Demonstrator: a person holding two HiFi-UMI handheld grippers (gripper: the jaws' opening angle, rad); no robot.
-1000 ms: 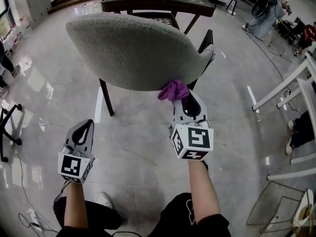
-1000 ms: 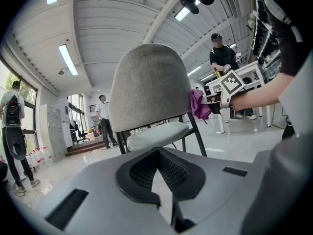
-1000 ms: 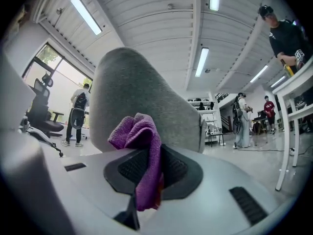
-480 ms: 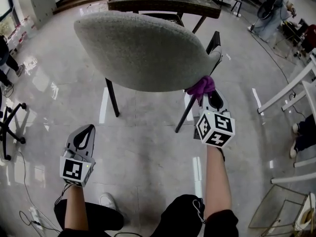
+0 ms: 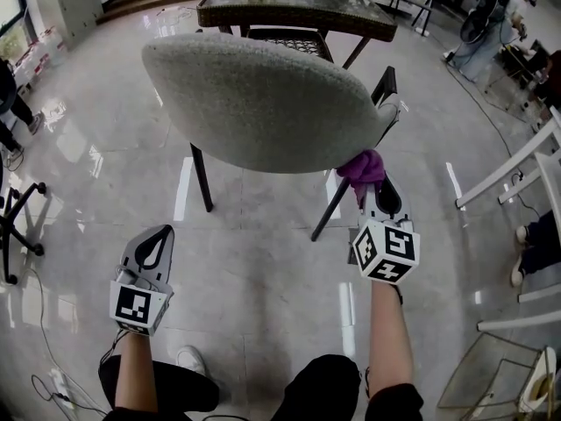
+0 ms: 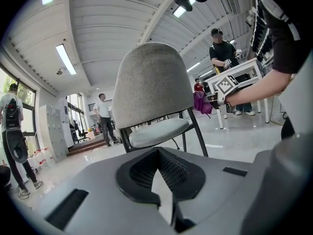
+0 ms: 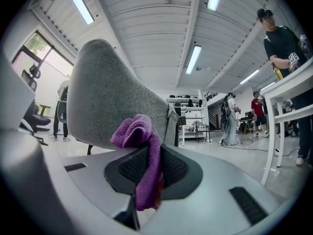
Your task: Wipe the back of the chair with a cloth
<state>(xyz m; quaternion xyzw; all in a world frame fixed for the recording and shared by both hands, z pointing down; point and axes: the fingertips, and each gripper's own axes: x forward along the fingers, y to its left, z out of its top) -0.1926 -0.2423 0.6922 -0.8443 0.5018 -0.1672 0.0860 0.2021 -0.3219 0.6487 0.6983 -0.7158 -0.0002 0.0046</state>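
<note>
A grey upholstered chair with black legs stands in front of me, its curved back (image 5: 263, 103) facing me. My right gripper (image 5: 375, 182) is shut on a purple cloth (image 5: 363, 167), which is held at the lower right edge of the chair back. In the right gripper view the cloth (image 7: 142, 153) is bunched between the jaws, next to the grey chair back (image 7: 105, 104). My left gripper (image 5: 153, 246) hangs low at the left, well short of the chair, shut with nothing in it. The left gripper view shows the chair back (image 6: 151, 84) and the cloth (image 6: 201, 103) further off.
A dark glass-topped table (image 5: 298, 3) stands behind the chair. White furniture frames (image 5: 508, 169) lie at the right, an office chair base (image 5: 13, 226) at the left. Cables run over the glossy tiled floor (image 5: 254, 270). People stand further off in the room.
My right gripper with the cloth has moved from the bottom middle of the chair back out to its lower right edge. The left gripper has barely shifted.
</note>
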